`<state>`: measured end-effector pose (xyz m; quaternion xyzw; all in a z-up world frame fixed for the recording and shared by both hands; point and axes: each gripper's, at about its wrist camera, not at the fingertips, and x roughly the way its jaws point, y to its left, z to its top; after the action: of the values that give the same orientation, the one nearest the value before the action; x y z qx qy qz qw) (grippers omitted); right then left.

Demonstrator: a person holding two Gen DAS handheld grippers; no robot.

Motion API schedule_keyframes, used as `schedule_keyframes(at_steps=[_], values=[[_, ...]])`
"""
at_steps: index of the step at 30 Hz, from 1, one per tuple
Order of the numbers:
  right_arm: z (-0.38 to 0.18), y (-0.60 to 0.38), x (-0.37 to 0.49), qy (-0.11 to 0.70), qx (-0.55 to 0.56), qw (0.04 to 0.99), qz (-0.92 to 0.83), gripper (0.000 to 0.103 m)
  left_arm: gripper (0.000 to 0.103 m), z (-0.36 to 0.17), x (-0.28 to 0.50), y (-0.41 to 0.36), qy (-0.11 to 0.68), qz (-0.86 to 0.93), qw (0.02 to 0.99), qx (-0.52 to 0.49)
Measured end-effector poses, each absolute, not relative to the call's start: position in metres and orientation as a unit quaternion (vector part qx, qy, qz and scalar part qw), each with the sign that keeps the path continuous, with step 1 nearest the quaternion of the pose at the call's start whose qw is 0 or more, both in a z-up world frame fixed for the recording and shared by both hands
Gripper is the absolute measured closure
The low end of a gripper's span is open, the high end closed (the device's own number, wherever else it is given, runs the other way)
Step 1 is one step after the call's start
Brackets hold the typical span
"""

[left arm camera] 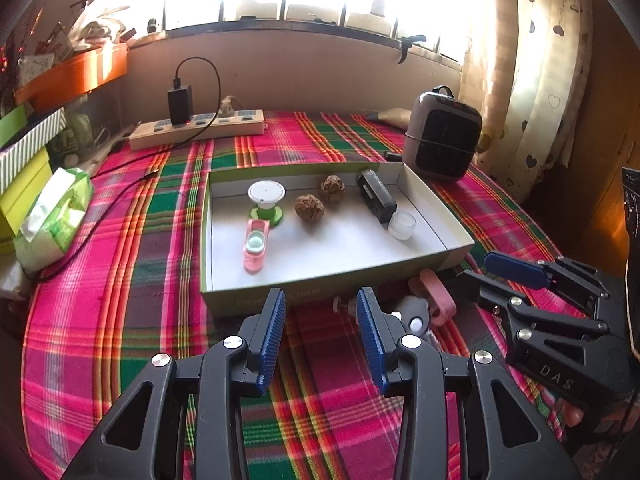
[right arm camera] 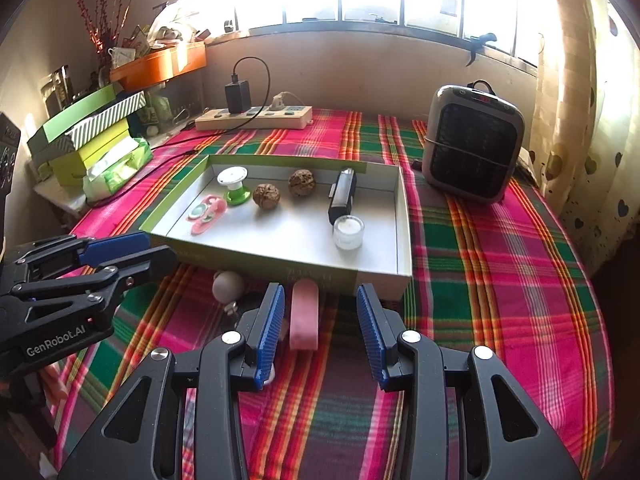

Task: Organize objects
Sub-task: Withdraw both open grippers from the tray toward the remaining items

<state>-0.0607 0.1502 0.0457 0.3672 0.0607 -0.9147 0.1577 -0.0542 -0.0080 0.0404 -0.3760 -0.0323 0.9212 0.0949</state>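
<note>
A shallow green-sided box (left arm camera: 340, 276) (right arm camera: 404, 216) lies on the plaid cloth. It holds a green-and-white spool (left arm camera: 266, 200) (right arm camera: 234, 186), a pink item (left arm camera: 255, 250) (right arm camera: 206, 210), two walnuts (left arm camera: 309, 208) (right arm camera: 266, 196), a black device (left arm camera: 376, 194) (right arm camera: 342, 196) and a small clear jar (left arm camera: 402, 225) (right arm camera: 348, 232). In front of the box lie a pink piece (right arm camera: 304, 316) (left arm camera: 438, 298) and a small grey toy (right arm camera: 228, 286) (left arm camera: 414, 314). My left gripper (left arm camera: 321, 332) (right arm camera: 132, 248) is open and empty. My right gripper (right arm camera: 320, 330) (left arm camera: 496, 276) is open, with the pink piece just beyond its fingertips.
A grey heater (left arm camera: 442, 138) (right arm camera: 474, 144) stands behind the box on the right. A power strip with a charger (left arm camera: 196, 126) (right arm camera: 254, 116) lies at the back. A tissue pack (left arm camera: 52, 216) (right arm camera: 118, 170) and stacked boxes (right arm camera: 84, 136) are at the left. A curtain (right arm camera: 580, 92) hangs on the right.
</note>
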Motion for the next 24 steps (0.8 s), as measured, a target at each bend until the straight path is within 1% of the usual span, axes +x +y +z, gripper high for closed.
schedule_keyframes(at_steps=[4, 6, 14, 24], values=[[0.044, 0.152, -0.054, 0.057, 0.369, 0.16, -0.914, 0.062, 0.067, 0.033, -0.047, -0.011, -0.038, 0.917, 0.096, -0.386], [0.041, 0.152, -0.05, 0.057, 0.372, 0.163, -0.912, 0.058, 0.067, 0.03, -0.045, -0.012, -0.04, 0.915, 0.099, -0.389], [0.026, 0.158, -0.05, 0.05, 0.392, 0.159, -0.905, 0.058, 0.067, 0.02, -0.039, -0.012, -0.044, 0.91, 0.105, -0.399], [0.017, 0.154, -0.064, 0.062, 0.405, 0.155, -0.899, 0.058, 0.067, 0.011, -0.042, -0.009, -0.048, 0.903, 0.113, -0.413]])
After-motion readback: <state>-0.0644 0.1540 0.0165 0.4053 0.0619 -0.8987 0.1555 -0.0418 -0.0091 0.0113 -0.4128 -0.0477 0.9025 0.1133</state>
